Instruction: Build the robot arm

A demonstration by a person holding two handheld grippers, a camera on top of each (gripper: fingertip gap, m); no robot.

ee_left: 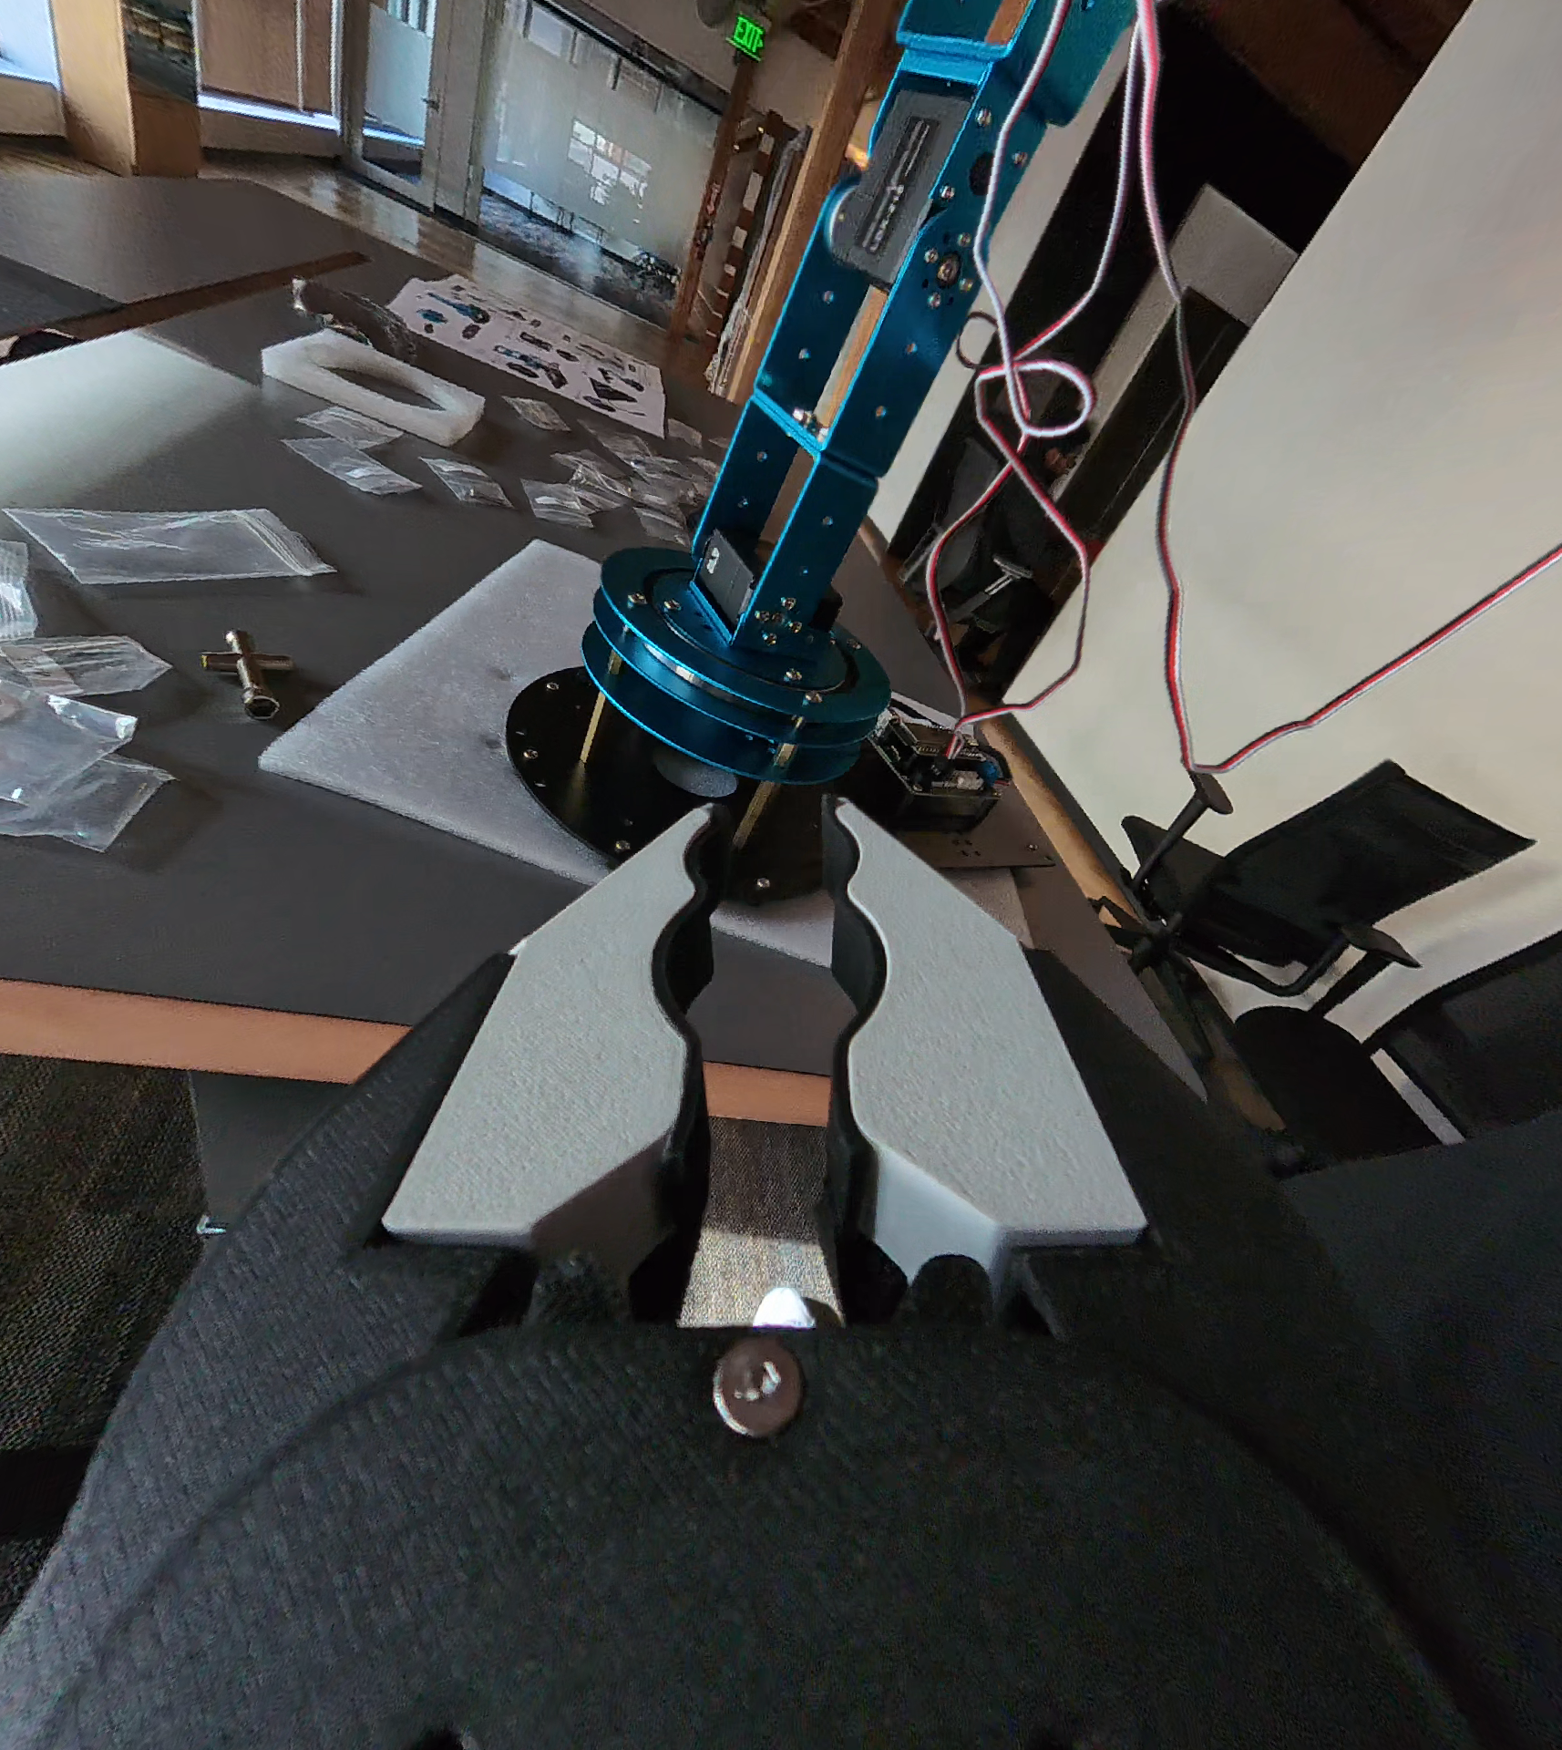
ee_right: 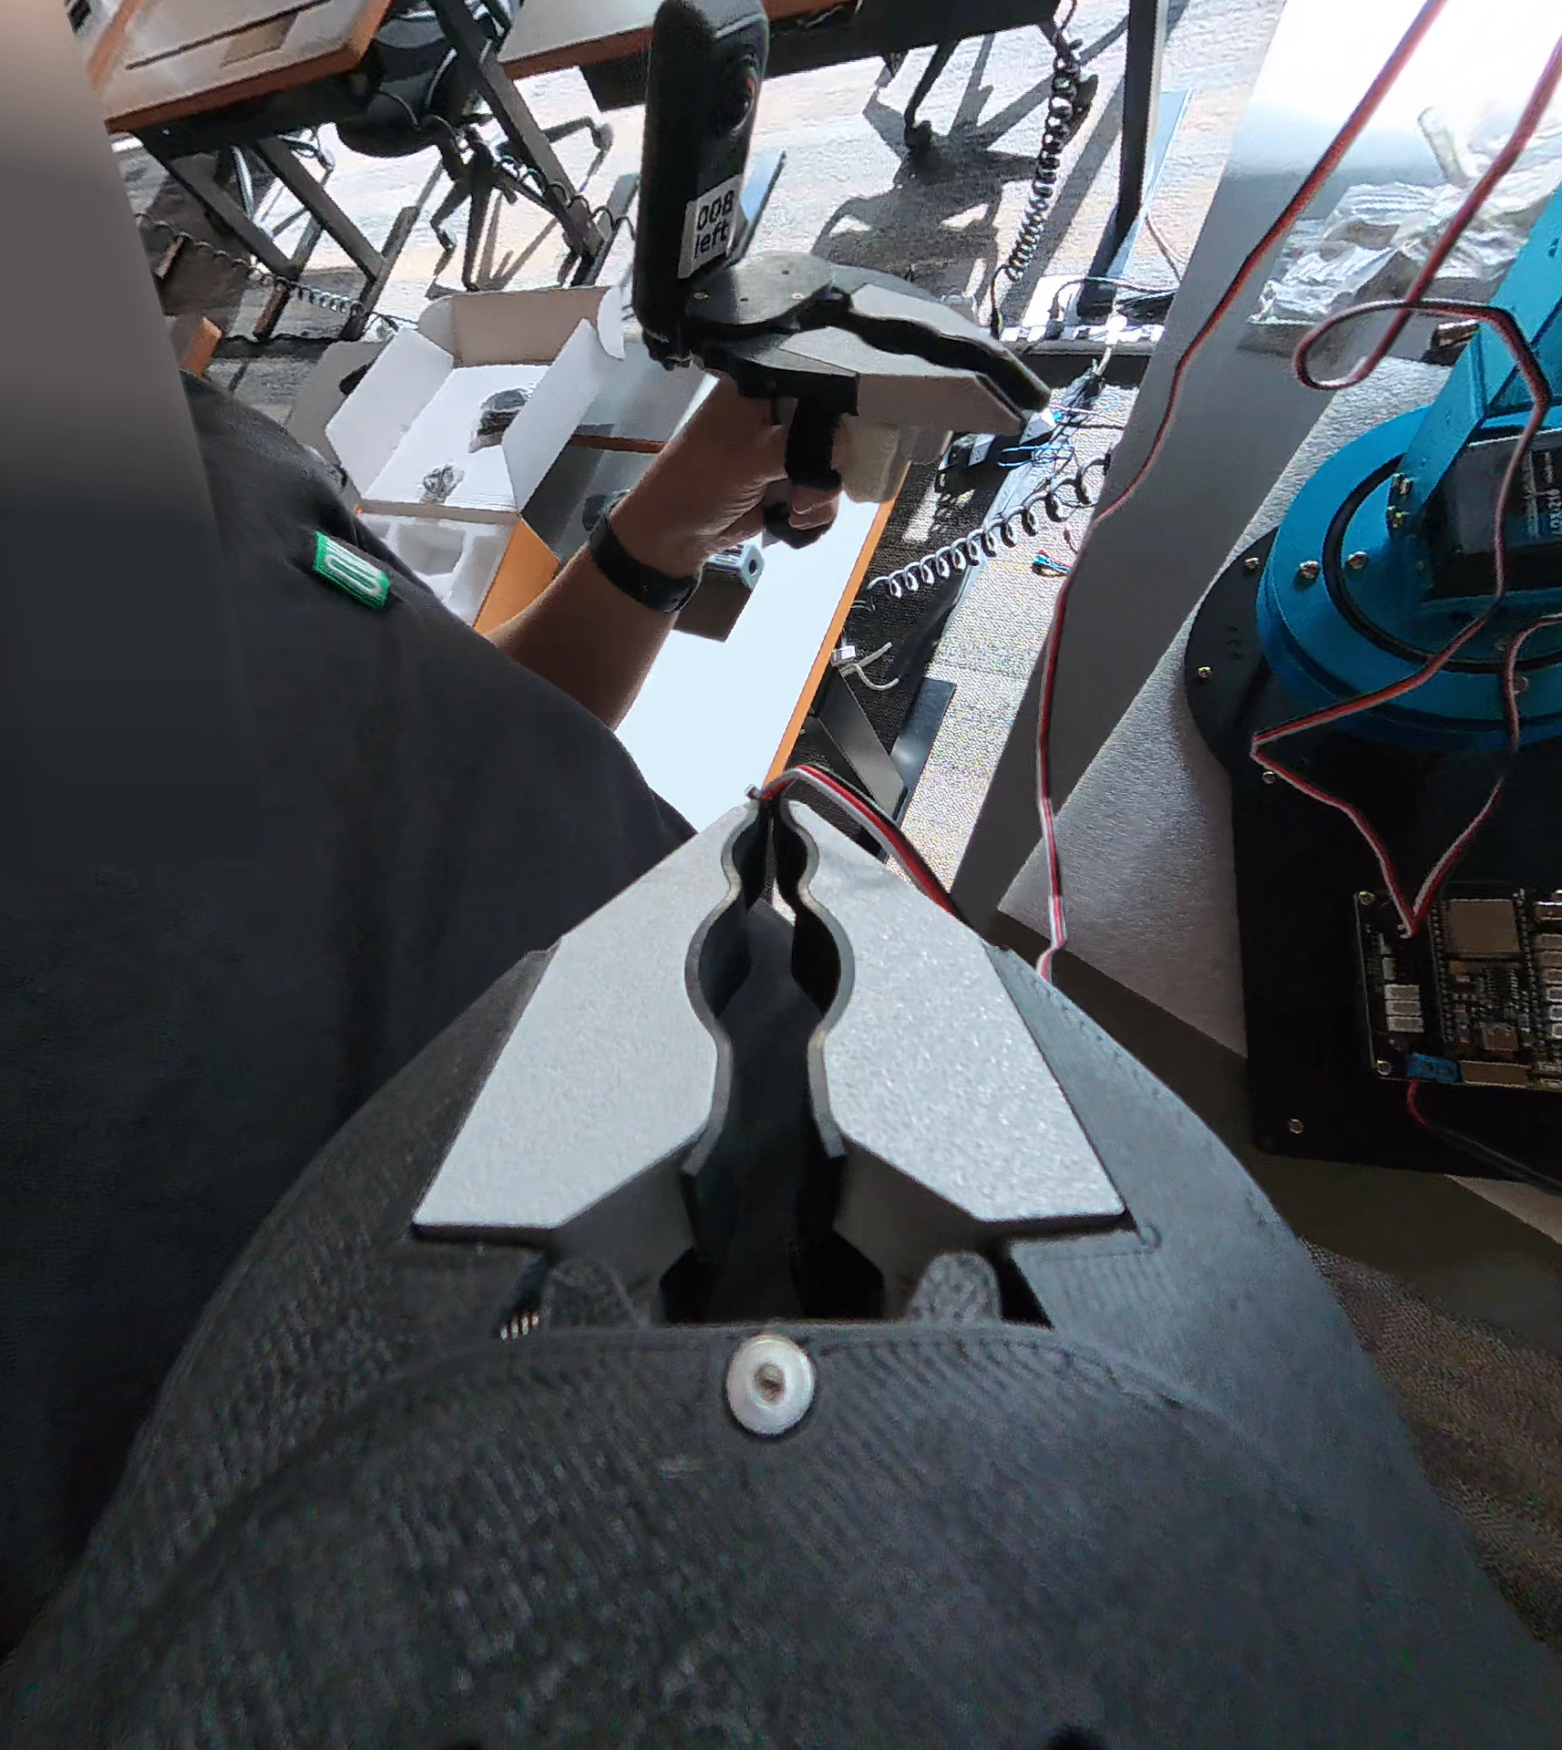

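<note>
A blue metal robot arm kit point(ee_left: 815, 445) stands on a black round base point(ee_left: 569, 758) on a white foam sheet point(ee_left: 436, 701). My left gripper point(ee_left: 773, 822) is open and empty, just off the table's front edge, pointing at the base. My right gripper point(ee_right: 771, 820) is shut on the end of a red, white and black servo cable point(ee_right: 862, 822), left of the arm point(ee_right: 1459, 530) and away from the table. The same cable point(ee_left: 1421, 653) runs to the right edge in the left wrist view. A control board point(ee_right: 1506, 994) on a black plate has other cables plugged in.
Several small clear bags point(ee_left: 171, 544), a metal cross wrench point(ee_left: 247, 668), a white foam frame point(ee_left: 370, 388) and a printed sheet point(ee_left: 540, 350) lie on the dark table point(ee_left: 285, 900). A person's hand point(ee_right: 720, 492) holds the left gripper point(ee_right: 1014, 388). Black chairs point(ee_left: 1326, 890) stand at the right. Tip to tip, the grippers are about 25 cm apart.
</note>
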